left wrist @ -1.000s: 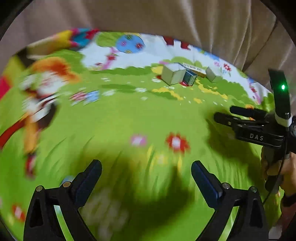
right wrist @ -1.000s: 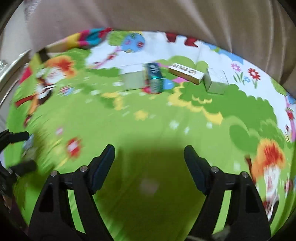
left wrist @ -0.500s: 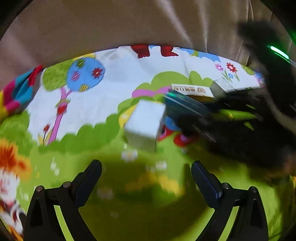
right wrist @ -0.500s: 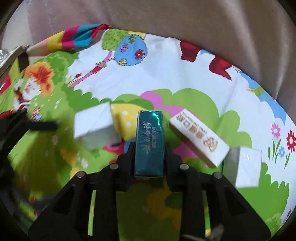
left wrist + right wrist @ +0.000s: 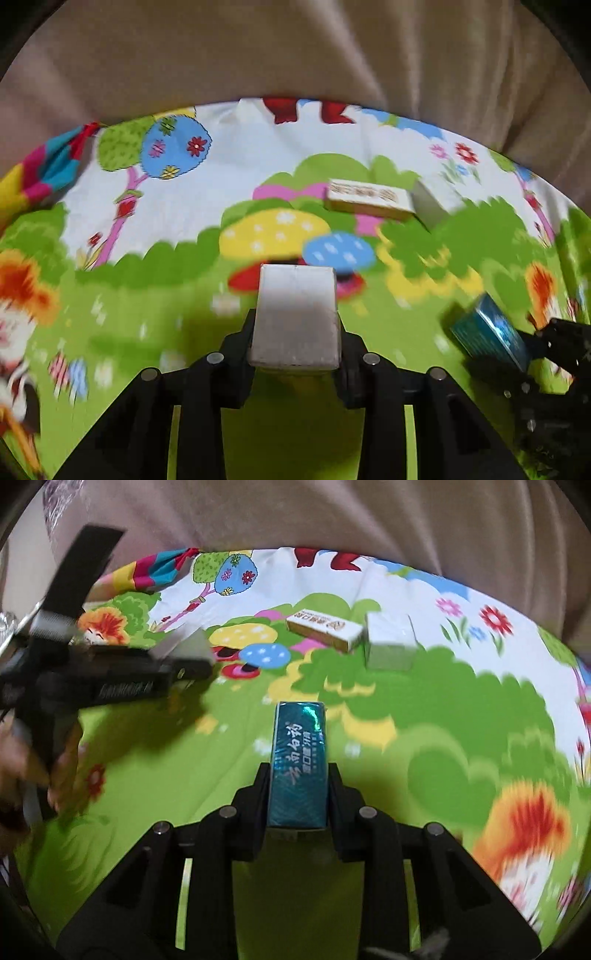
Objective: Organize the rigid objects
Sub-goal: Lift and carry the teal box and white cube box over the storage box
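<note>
My left gripper (image 5: 295,350) is shut on a white box (image 5: 295,314) and holds it above the cartoon-print mat (image 5: 147,295). My right gripper (image 5: 297,794) is shut on a teal box (image 5: 298,760) with white lettering, also lifted off the mat. The teal box also shows at the right of the left wrist view (image 5: 487,336). The left gripper with its white box shows at the left of the right wrist view (image 5: 184,653). A flat cream box (image 5: 369,197) (image 5: 325,627) and a second white box (image 5: 436,201) (image 5: 389,644) lie side by side further back on the mat.
A beige sofa back (image 5: 295,48) rises behind the mat's far edge. A hand (image 5: 44,760) holds the left gripper's handle at the left. Green mat (image 5: 443,757) lies between the grippers and the two far boxes.
My left gripper has closed on the white box and lifted it. My right gripper has pulled back from the far boxes with the teal box held in it.
</note>
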A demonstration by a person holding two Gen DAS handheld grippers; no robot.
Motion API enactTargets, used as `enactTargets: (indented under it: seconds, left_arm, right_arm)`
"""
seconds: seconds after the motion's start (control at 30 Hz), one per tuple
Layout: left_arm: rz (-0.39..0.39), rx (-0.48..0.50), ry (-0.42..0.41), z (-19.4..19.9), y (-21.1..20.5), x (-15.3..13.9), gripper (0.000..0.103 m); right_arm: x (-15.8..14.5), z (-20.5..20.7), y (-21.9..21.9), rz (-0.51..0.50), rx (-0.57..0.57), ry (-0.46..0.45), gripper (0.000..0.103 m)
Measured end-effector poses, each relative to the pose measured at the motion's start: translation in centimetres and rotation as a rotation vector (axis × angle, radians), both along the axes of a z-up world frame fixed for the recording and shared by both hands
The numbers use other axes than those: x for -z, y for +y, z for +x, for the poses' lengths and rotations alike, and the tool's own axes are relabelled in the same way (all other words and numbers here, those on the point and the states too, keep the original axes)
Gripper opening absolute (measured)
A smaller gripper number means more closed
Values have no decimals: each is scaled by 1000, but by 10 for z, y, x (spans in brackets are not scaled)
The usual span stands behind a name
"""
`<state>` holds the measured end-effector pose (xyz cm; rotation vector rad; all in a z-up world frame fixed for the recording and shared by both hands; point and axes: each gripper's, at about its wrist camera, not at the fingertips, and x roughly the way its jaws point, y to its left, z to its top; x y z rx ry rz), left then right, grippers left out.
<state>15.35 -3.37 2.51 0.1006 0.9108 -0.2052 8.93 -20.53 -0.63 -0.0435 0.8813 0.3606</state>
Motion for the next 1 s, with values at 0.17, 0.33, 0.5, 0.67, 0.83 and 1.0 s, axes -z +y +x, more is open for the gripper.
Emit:
enactTargets:
  seconds: [0.17, 0.33, 0.5, 0.67, 0.83, 1.0]
  left_arm:
    - [-25, -33, -102, -66, 1, -42, 36]
    - [-30, -33, -195, -132, 2, -83, 36]
    - [3, -36, -300, -198, 4, -109, 36]
    - [-13, -60, -371, -250, 19, -129, 36]
    - [-29, -70, -414, -293, 38, -143, 36]
    - [-38, -87, -421, -323, 60, -150, 36]
  right_arm:
    - [-36, -54, 4, 20, 55, -126, 33]
    - [-83, -109, 11, 38, 65, -256, 33]
    - [-118, -167, 24, 44, 75, -364, 33]
    - [-140, -217, 37, 57, 74, -441, 33]
    - [-158, -257, 50, 56, 51, -493, 33]
    - [-172, -282, 68, 51, 4, -515, 33]
